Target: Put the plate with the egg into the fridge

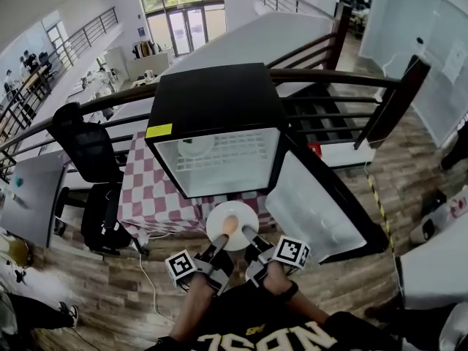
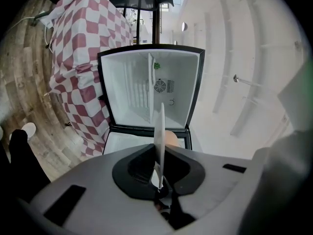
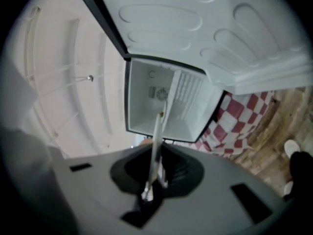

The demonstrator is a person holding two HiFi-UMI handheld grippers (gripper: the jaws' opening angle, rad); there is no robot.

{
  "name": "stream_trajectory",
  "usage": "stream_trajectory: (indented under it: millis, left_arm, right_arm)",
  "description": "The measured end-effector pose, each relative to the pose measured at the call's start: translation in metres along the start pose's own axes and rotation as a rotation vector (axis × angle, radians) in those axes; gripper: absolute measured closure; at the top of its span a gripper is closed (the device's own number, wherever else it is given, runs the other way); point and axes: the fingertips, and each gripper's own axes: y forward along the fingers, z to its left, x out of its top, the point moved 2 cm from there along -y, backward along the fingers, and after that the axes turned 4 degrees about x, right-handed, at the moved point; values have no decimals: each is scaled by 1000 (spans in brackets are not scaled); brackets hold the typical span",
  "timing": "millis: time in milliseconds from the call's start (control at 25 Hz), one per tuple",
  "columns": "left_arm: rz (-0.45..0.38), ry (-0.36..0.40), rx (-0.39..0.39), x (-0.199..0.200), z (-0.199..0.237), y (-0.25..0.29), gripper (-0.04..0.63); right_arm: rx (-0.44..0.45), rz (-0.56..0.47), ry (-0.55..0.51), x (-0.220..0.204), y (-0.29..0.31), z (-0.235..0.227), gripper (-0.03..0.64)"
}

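Mid-carry, my left gripper and right gripper jaws clamp the plate, egg aboard; next I ease it level into the open fridge.

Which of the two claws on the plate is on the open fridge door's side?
The right claw, gripping the plate beside the open fridge door; the left claw grips the edge nearer the checkered tablecloth.

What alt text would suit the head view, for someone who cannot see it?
From above: the left gripper and right gripper clamp the near rim of a white plate holding an egg, just before a small fridge with its door open, which stands on a checked tablecloth.
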Motion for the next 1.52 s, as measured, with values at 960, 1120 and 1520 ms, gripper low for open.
stream_trajectory:
  millis: [960, 1120, 1520]
  left_arm:
    - [-82, 29, 32, 48, -5, 101, 558]
    - [-65, 24, 31, 67, -7, 116, 558]
    - [-34, 32, 59, 114, -12, 162, 558]
  right_arm:
    - [-51, -51, -141, 91, 56, -18, 571]
    - [-77, -94, -162, 103, 73, -18, 569]
    - [-103, -181, -95, 137, 118, -32, 571]
